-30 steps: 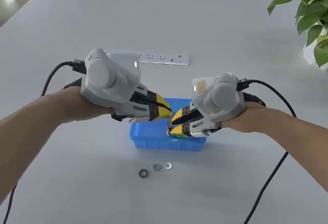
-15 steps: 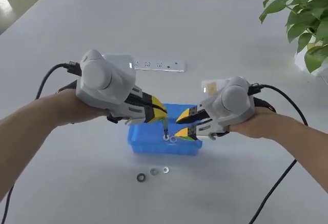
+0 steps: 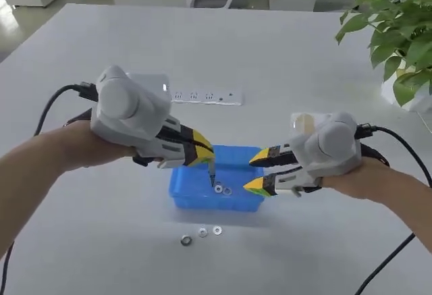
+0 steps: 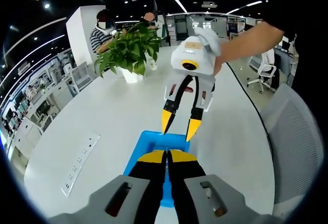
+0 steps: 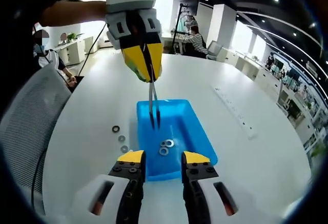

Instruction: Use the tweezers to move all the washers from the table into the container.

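We are holding the left gripper (image 3: pixel 202 152) over the left part of a shallow blue plastic rectangular container (image 3: pixel 202 204). Its yellow-tipped jaws are pressing together on a pair of thin metal tweezers (image 5: pixel 153 103). The tweezers are pointing down into the container, and in the right gripper view their two prongs are ending in a narrow gap. The tips are hanging just beside two small silver washers in the container (image 5: pixel 165 146); we cannot tell whether the tips are touching the floor of it.

The right gripper (image 3: pixel 258 173) is hovering at the container's right edge with its jaws spread wide and gripping nothing. It is facing the left gripper across the container, and the two are standing apart from each other.

Three more small metal washers on the table (image 3: pixel 203 232) are lying in a short row just outside the container's near wall, apart from it.

The white tabletop (image 3: pixel 290 59) is stretching open on every side of the container. A white power strip (image 3: pixel 202 96) is lying well beyond the far rim. A green leafy potted plant (image 3: pixel 398 32) is standing at the table's far right edge.
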`<state>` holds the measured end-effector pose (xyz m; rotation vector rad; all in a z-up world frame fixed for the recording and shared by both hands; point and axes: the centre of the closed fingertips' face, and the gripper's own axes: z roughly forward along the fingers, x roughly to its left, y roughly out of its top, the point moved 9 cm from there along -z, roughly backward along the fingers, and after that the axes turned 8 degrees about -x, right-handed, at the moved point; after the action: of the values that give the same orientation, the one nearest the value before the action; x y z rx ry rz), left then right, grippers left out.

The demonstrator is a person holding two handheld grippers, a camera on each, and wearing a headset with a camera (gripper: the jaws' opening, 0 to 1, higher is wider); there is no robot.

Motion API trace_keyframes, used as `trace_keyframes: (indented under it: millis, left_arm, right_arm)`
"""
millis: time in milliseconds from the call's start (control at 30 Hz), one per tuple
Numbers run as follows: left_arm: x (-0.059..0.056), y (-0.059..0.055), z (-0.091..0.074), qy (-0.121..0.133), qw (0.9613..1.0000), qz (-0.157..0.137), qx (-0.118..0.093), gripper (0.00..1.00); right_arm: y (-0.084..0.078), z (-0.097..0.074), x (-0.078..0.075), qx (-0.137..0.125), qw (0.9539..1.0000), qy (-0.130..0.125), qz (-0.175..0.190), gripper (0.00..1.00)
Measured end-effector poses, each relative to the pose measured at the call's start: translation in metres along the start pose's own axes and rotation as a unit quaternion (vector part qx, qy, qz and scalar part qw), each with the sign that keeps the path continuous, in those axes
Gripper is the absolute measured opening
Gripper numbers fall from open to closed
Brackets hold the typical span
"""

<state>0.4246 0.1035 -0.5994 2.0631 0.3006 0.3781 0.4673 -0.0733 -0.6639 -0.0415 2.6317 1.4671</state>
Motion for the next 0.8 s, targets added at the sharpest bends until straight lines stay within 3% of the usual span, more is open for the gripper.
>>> trace_keyframes:
  millis: [233,800]
  left_arm:
    - [-0.008,0.003,-0.006,-0.002,1.0,0.002,0.005,0.05]
    - [-0.025,0.003,-0.022,-0.007,0.9999,0.003,0.01,0.05]
  right_arm:
    - [-0.004,-0.015,0.009,-0.003,0.9997,-0.02,0.016,0.34]
    - [-0.012,-0.035,0.031,-0.006,0.9979,-0.047,0.043,0.57]
